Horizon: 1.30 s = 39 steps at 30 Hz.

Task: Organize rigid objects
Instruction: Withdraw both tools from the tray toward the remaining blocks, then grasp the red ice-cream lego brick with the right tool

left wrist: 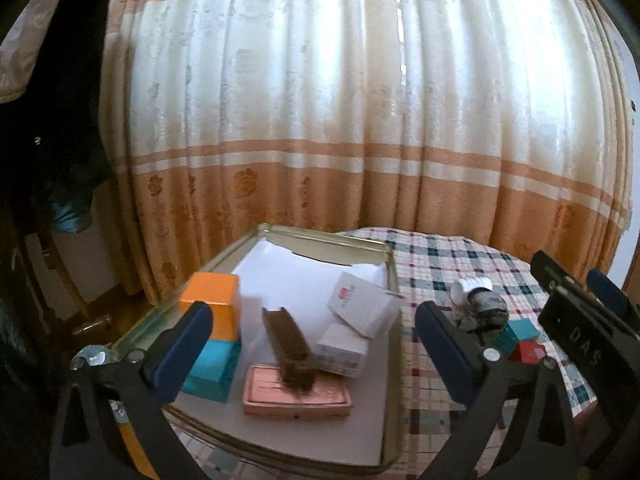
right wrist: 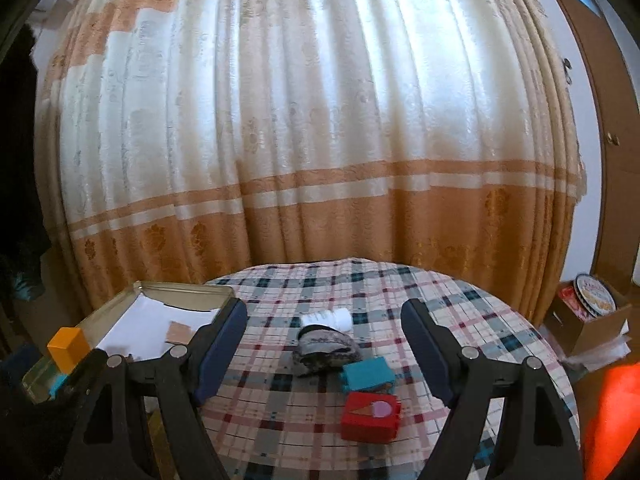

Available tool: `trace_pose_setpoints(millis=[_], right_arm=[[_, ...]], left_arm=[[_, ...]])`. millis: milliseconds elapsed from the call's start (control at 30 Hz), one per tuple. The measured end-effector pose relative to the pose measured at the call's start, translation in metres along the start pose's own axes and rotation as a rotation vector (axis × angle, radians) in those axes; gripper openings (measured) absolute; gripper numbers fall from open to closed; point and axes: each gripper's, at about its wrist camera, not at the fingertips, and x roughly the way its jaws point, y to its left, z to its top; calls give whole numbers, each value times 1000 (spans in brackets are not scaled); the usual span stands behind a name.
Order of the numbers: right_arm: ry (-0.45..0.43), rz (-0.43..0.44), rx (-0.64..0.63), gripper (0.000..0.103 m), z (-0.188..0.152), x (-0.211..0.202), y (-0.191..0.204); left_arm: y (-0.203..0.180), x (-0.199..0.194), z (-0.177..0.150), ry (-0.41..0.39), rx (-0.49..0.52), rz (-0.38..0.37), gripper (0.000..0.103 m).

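A metal tin tray lined with white paper holds an orange block on a teal block, a pink flat box, a brown comb-like piece blurred above it, and two white boxes. My left gripper is open over the tray. My right gripper is open above a red block, a teal block, a grey stone and a white bottle on the plaid cloth. The tray also shows in the right wrist view.
A round table with a plaid cloth stands before an orange and white curtain. A cardboard box with a tin sits on the floor at right. My right gripper shows at the right edge of the left wrist view.
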Motion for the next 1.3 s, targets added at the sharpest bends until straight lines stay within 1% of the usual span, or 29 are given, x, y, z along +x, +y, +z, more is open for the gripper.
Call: trace_pose_setpoints(millis=[67,133,200,300,400,500,667,800,867,967,1033,1100,1200,1233,1300], right_arm=[[13,7,49,81,0,1,-11],[27,-3,73,81,1,1,-17],[36,-10,72,81,1,1,-21],[24,-55,27,81,1,-2,-24],[40,-57,64,81,1,-3,-39],[52,-109,65,81,1,-1,-52],[109,-138,161,81,1,5,-86],[152,-173,163,81,0,9,-101],[207,-136,216,81,-4,14,-114],[294,-132,257,81,-11,23,-128],[314,-102,289,81,-13,24,-133],[331,-70,272,81,-14,26,-130],[358,1,206,81,-16,31,-114],[380,35,174,81,-16,35,-105],[422,62,154,81,-18,41,-96]], left_arm=[[-7,1,0,11,17,-13,102],[-14,-1,-1,5,36,-17,102],[-21,-2,-1,-2,55,-26,102],[-32,-3,-2,4,78,-46,102],[-41,-1,-1,18,75,-71,102],[-51,3,1,37,68,-101,102],[-73,6,0,59,98,-129,102],[-86,9,-5,89,156,-138,102],[-89,9,-6,102,167,-134,102],[-89,9,-8,113,167,-141,102],[-89,8,-8,112,168,-143,102],[-87,8,-8,119,164,-147,102],[-85,10,-9,140,153,-153,102],[-84,10,-10,150,149,-155,102],[-82,9,-10,150,144,-144,102]])
